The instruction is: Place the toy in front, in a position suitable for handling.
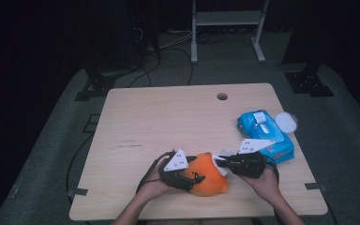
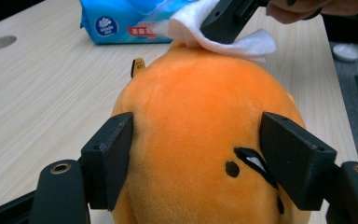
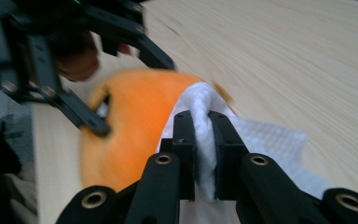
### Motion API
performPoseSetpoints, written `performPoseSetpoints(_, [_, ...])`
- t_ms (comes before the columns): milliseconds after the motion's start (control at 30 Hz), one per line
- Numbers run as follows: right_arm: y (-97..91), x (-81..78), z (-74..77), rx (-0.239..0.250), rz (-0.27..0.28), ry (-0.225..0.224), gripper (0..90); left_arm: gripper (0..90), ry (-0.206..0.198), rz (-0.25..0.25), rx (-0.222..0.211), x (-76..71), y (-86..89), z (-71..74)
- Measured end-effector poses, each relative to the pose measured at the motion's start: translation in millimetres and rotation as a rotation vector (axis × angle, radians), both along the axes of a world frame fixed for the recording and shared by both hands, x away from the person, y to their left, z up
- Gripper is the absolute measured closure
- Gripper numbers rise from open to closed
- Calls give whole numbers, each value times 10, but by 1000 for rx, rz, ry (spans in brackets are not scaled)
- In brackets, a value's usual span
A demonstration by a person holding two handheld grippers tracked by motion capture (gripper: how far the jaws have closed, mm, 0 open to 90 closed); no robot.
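Note:
An orange plush toy (image 1: 209, 174) with small black face marks lies near the table's front edge. My left gripper (image 1: 191, 178) is shut on the plush toy (image 2: 200, 135), one pad pressed into each side of it. My right gripper (image 1: 220, 162) comes in from the right, shut on a folded white wet wipe (image 3: 203, 135). The wipe (image 2: 242, 43) rests against the top of the toy (image 3: 130, 130), on the side away from my left gripper.
A blue pack of wet wipes (image 1: 265, 134) lies at the table's right edge, with a round white lid (image 1: 286, 122) just beyond it. The table (image 1: 159, 122) has a cable hole (image 1: 222, 96) at the back. A metal stand (image 1: 227, 28) is on the floor behind.

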State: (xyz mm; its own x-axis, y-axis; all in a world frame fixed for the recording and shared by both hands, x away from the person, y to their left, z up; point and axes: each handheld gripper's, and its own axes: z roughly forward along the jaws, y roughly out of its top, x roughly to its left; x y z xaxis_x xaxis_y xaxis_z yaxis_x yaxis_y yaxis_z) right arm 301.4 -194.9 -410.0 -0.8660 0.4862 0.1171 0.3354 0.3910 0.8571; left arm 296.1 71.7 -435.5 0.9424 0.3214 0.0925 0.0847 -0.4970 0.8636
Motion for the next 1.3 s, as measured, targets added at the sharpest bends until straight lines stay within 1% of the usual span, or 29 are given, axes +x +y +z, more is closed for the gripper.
performPoseSetpoints(67, [47, -22, 34, 9, 17, -10, 811, 277, -27, -15, 16, -40, -33, 14])
performPoseSetpoints(133, [61, -15, 39, -16, 14, -25, 811, 278, -43, -20, 31, -73, -55, 29])
performPoseSetpoints(167, [6, 27, 8, -10, -4, -9, 810, 279, -51, -30, 36, -88, -63, 36])
performPoseSetpoints(233, [-27, 46, -4, -14, -14, -8, 811, 279, -50, -33, 35, -90, -63, 37])
performPoseSetpoints(267, [-107, 80, -35, -27, -50, -3, 810, 279, -49, -36, 36, -90, -59, 39])
performPoseSetpoints(333, [-161, 91, -58, -11, -61, 18, 811, 277, -33, -42, 20, -76, -53, 44])
performPoseSetpoints(367, [-162, 86, -62, -6, -60, 23, 812, 252, -33, -42, 20, -76, -53, 44])
performPoseSetpoints(400, [-162, 86, -62, -6, -60, 23, 812, 252, -9, -38, 9, -59, -59, 58])
performPoseSetpoints(433, [-98, 42, -56, -31, -41, -1, 813, 105, 32, -29, -11, -32, -61, 79])
performPoseSetpoints(500, [-73, 23, -51, -39, -33, -8, 813, 86, 81, 5, -51, 8, -42, 89])
performPoseSetpoints(533, [-39, -2, -46, -51, -24, -28, 812, 68, 101, 26, -66, 27, -30, 79])
performPoseSetpoints(567, [-25, -17, -37, -59, -19, -36, 812, 58, 111, 39, -60, 42, -22, 68])
performPoseSetpoints(600, [-22, -24, -31, -61, -19, -39, 812, 58, 134, 54, -48, 63, -18, 34])
performPoseSetpoints(633, [-23, -27, -26, -57, -21, -37, 812, 62, 159, 57, -50, 75, -21, 8])
performPoseSetpoints(667, [-15, -24, -14, -31, -15, -19, 812, 69, 174, 64, -54, 68, -53, -35])
performPoseSetpoints(700, [8, -34, -1, -24, -6, -17, 811, 89, 153, 56, -43, 49, -67, -31])
performPoseSetpoints(733, [8, -34, -1, -24, -6, -17, 811, 108, 153, 56, -43, 49, -67, -31])
performPoseSetpoints(800, [70, -63, 25, -7, 20, -20, 811, 125, 117, 35, -23, 12, -92, -9])
performPoseSetpoints(833, [123, -83, 43, -26, 37, -39, 810, 146, 90, 22, -3, -10, -85, 2])
performPoseSetpoints(933, [113, -76, 46, -36, 35, -45, 810, 151, 94, 12, -11, -7, -64, 4])
performPoseSetpoints(967, [61, -51, 38, -53, 15, -55, 810, 148, 97, 8, -10, 0, -50, 15])
performPoseSetpoints(1000, [61, -51, 38, -53, 15, -55, 810, 148, 104, 10, -17, 14, -34, 28])
performPoseSetpoints(1067, [-15, -26, 13, -62, -10, -47, 810, 96, 134, 33, -34, 51, -5, 41])
performPoseSetpoints(1100, [-46, -28, -10, -64, -22, -43, 810, 48, 173, 49, -32, 92, 16, 26])
performPoseSetpoints(1133, [-46, -28, -10, -64, -22, -43, 810, 33, 173, 49, -32, 92, 16, 26])
performPoseSetpoints(1167, [-38, -25, -16, -54, -16, -38, 809, 29, 215, 57, -36, 116, 27, -22])
performPoseSetpoints(1200, [-21, -24, -15, -54, -11, -39, 809, 29, 227, 53, -34, 119, 34, -43])
performPoseSetpoints(1267, [1, -24, -10, -60, -4, -44, 809, 29, 234, 51, -35, 114, 38, -57])
performPoseSetpoints(1300, [46, -21, -8, -66, 6, -49, 809, 31, 227, 47, -34, 109, 46, -64])
